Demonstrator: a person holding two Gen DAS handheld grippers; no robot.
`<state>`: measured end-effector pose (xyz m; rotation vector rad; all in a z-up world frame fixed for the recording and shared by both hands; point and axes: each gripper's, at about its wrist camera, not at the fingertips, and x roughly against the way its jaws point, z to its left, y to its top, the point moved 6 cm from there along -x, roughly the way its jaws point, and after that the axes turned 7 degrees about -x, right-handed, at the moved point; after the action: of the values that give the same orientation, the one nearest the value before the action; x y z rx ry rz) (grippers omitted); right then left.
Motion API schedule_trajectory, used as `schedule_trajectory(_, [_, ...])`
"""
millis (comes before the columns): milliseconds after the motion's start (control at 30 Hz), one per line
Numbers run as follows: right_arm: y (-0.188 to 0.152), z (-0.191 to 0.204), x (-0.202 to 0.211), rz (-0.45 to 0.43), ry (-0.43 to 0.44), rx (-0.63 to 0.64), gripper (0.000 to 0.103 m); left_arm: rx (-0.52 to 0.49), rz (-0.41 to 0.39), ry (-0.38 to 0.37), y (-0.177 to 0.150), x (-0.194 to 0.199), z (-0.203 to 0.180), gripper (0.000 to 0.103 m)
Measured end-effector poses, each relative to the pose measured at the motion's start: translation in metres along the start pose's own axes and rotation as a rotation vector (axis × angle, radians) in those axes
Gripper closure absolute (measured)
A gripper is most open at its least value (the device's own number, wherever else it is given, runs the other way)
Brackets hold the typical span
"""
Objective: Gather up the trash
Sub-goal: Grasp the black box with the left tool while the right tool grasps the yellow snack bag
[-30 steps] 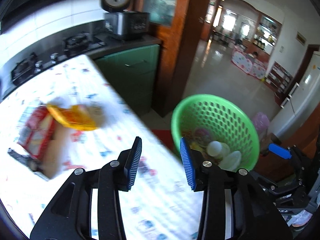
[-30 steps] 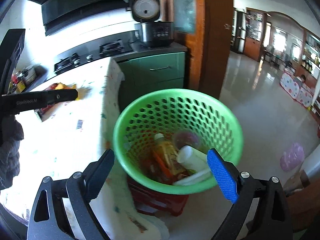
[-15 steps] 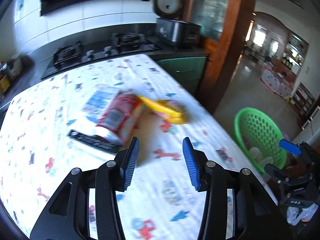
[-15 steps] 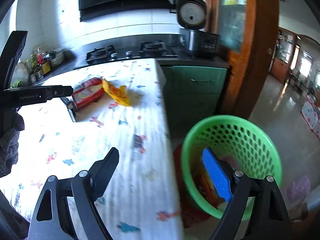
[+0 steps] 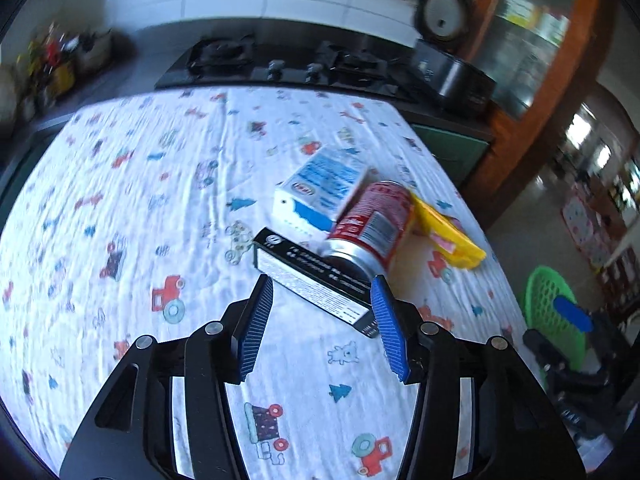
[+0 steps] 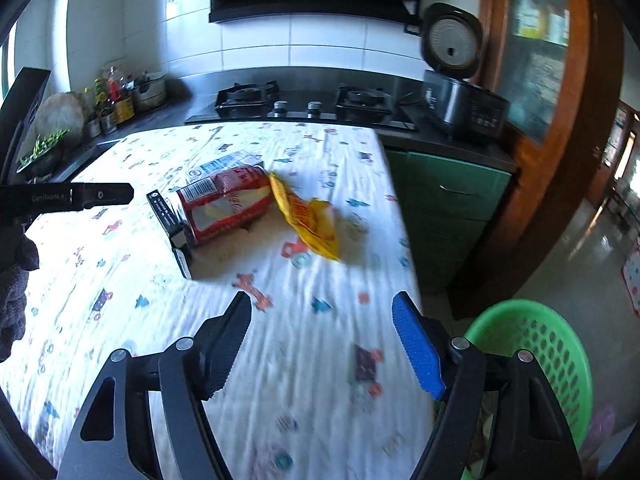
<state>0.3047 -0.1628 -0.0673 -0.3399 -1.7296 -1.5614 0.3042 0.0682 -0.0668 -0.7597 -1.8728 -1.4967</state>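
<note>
A pile of trash lies on the patterned tablecloth [image 5: 168, 208]: a long black box [image 5: 316, 282], a red can [image 5: 374, 226] on its side, a blue-and-white carton [image 5: 320, 190] and a yellow wrapper [image 5: 450, 236]. My left gripper [image 5: 324, 328] is open and empty, just short of the black box. My right gripper [image 6: 324, 344] is open and empty over the table's near right part, well short of the can [image 6: 224, 204], the black box [image 6: 170, 226] and the wrapper [image 6: 308, 216]. The green basket [image 6: 540, 344] stands on the floor at the lower right.
A gas hob [image 6: 308, 106] and a black rice cooker [image 6: 460, 92] sit on the counter behind the table. Jars and pots [image 6: 116, 96] stand at the far left. Green cabinets [image 6: 448, 208] and a wooden door frame [image 6: 560, 160] are at the right. The basket also shows in the left wrist view [image 5: 550, 312].
Both grippers have swung left from the green basket to the table. The left one has closed in on the trash pile. Both stayed open and empty.
</note>
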Motion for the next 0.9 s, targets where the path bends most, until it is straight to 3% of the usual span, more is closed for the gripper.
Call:
schedule_trajectory(200, [0.012,0.012,-0.030,0.017,0.004,0.036,0.034,0.196,0.058,0.015,0.004,-0.030,0.021,0.052])
schedule_trajectory(467, [0.021,0.009,-0.057,0.032,0.011,0.047,0.037,0.400,0.073,0.050,0.000,-0.055,0.040,0.052])
schedule_trajectory(633, [0.024,0.006,-0.068,0.037,0.018,0.053,0.037,0.456,0.054,0.056,0.008,-0.059,0.045,0.052])
schedule_trajectory(900, [0.031,0.011,-0.082,0.040,0.025,0.085,0.040,0.528,0.104,0.081,0.002,-0.081,0.046,0.051])
